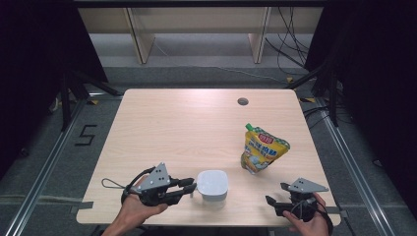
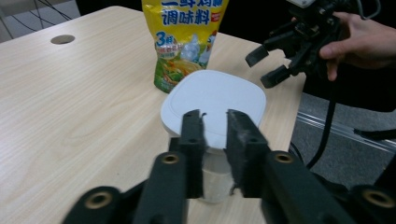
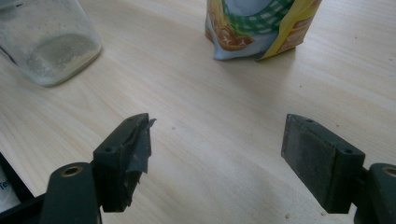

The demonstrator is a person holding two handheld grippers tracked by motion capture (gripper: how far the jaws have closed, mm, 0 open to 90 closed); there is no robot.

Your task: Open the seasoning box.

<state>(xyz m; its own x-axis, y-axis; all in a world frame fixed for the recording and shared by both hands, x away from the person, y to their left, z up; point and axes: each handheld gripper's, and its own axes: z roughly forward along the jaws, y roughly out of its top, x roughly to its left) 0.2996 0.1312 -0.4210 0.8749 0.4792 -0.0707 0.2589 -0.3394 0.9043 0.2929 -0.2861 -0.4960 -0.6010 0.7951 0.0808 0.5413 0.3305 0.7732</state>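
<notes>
Two grippers are working at the near edge of the worktop [image 1: 196, 123], one in each hand. The left gripper [image 1: 189, 188] lies level and points right at a tub [image 1: 212, 185], a clear container with a white lid that sits near the front edge, roughly mid-worktop. In the left gripper view its jaws are pulled in to a narrow gap right at the lid's [image 2: 215, 105] near rim. The tips sit at or just over that rim, but I honestly can't tell if the pads are pressing on anything, so no call on whether it's gripping.

The right gripper [image 1: 276, 196] is over at the front right corner, well apart from the tub, with jaws spread wide and bare worktop between them, so it's holding nothing. In the right gripper view the tub's clear wall [image 3: 46, 42] shows up at top left with some pale stuff settled in the bottom.

Behind and to the right of the tub stands a yellow pouch [image 1: 263, 150] with a green cap, upright but leaning a bit, printed with food pictures. It's near the tub, not touching it. Further back there's a round hole [image 1: 242, 102] in the worktop.
</notes>
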